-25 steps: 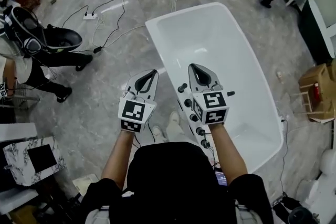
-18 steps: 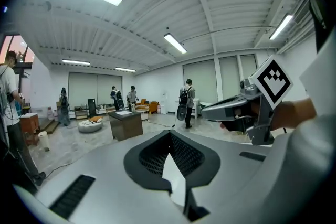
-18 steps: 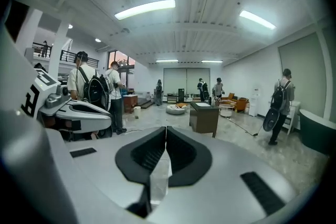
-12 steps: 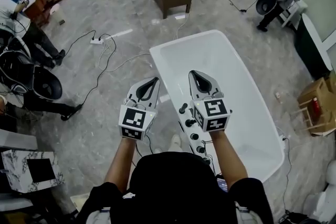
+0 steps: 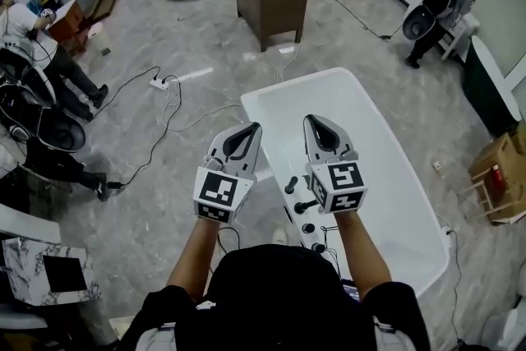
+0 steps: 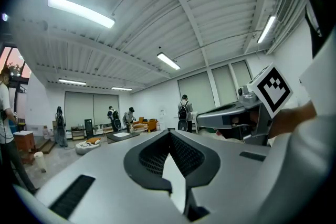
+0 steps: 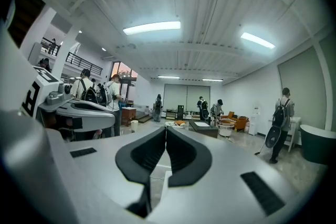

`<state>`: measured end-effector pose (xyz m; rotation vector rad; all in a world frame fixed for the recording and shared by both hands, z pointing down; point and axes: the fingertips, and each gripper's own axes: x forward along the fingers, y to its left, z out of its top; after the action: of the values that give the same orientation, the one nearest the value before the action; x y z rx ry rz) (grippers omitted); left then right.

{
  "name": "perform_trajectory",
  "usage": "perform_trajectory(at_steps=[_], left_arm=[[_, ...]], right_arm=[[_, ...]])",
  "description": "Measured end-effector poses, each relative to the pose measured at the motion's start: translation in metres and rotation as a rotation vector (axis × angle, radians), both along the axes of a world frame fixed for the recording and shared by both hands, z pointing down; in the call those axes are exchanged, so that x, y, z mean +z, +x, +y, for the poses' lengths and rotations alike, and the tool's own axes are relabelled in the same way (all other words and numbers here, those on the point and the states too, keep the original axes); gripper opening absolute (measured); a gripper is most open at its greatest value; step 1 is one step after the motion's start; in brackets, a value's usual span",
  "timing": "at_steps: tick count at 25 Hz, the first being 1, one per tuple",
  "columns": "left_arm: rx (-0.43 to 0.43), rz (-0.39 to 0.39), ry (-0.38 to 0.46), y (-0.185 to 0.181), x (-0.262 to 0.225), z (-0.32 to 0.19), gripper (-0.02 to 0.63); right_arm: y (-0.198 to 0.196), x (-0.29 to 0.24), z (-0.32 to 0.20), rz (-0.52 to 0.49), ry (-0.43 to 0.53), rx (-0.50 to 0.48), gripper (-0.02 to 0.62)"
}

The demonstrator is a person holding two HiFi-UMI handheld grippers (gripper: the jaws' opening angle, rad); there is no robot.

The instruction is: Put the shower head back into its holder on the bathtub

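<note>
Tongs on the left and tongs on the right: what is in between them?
In the head view, the bathtub's white rim shows between the left tongs and the right tongs, with black knobs on it.

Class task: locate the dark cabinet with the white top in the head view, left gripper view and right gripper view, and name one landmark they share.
Head view: dark cabinet, top centre, beyond the bathtub.
Left gripper view: small, left of centre.
Right gripper view: small, right of centre.
Shared landmark: the person with a backpack, to the cabinet's right in each.
</note>
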<state>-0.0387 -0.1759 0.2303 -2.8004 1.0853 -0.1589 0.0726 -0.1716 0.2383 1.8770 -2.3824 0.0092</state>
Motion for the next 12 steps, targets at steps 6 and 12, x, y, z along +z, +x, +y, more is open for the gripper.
perform_trajectory(at_steps=[6,12], left_arm=[[0.003,0.027,-0.001,0.002,-0.018,0.003,0.014],[0.005,0.008,0.015,0.003,-0.021,0.004,0.014]], right_arm=[[-0.001,-0.012,0.005,-0.006,0.022,0.005,0.023],[0.003,-0.011,0.005,-0.009,0.030,0.013,0.023]])
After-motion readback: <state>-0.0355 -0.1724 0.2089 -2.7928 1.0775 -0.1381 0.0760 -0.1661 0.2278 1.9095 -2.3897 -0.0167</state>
